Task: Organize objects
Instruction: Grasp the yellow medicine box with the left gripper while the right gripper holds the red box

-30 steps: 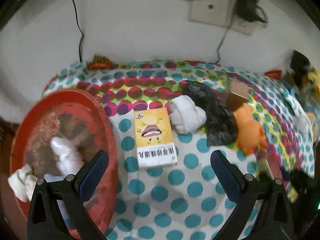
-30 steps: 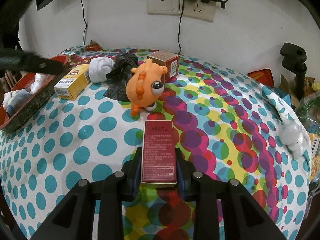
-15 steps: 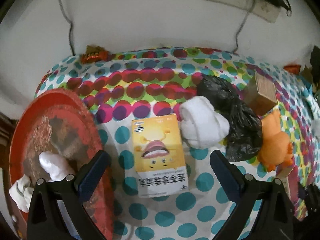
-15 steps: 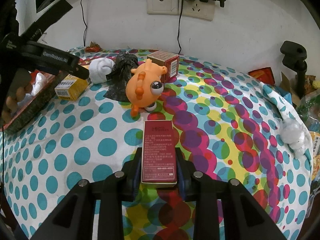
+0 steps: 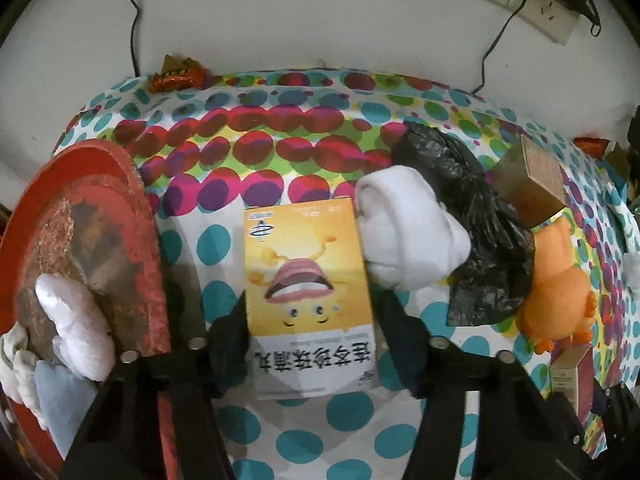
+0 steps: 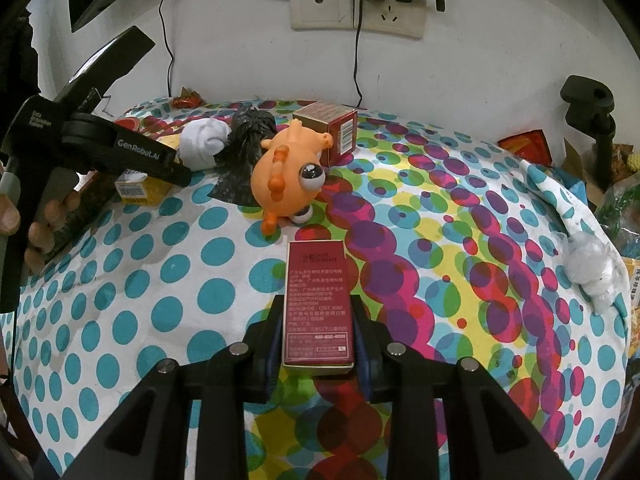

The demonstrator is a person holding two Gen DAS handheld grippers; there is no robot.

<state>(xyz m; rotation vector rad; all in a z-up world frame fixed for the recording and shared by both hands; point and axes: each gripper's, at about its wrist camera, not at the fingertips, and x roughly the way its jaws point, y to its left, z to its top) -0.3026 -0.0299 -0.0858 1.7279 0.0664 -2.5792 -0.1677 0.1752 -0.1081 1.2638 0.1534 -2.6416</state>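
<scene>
Left tool (image 5: 310, 336) has descended, jaws closing around yellow box (image 5: 306, 280).

The left gripper (image 5: 308, 332) has just closed on a yellow box (image 5: 306, 284). A white sock (image 5: 408, 232) touches the box's far right corner. A red tray (image 5: 132, 216) sits left.

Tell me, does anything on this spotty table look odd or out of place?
Yes. The orange toy lies tipped on its side rather than standing, against a crumpled black plastic bag. A rolled white sock is jammed between that bag and the yellow box. The red tray looks worn and flaking.
</scene>
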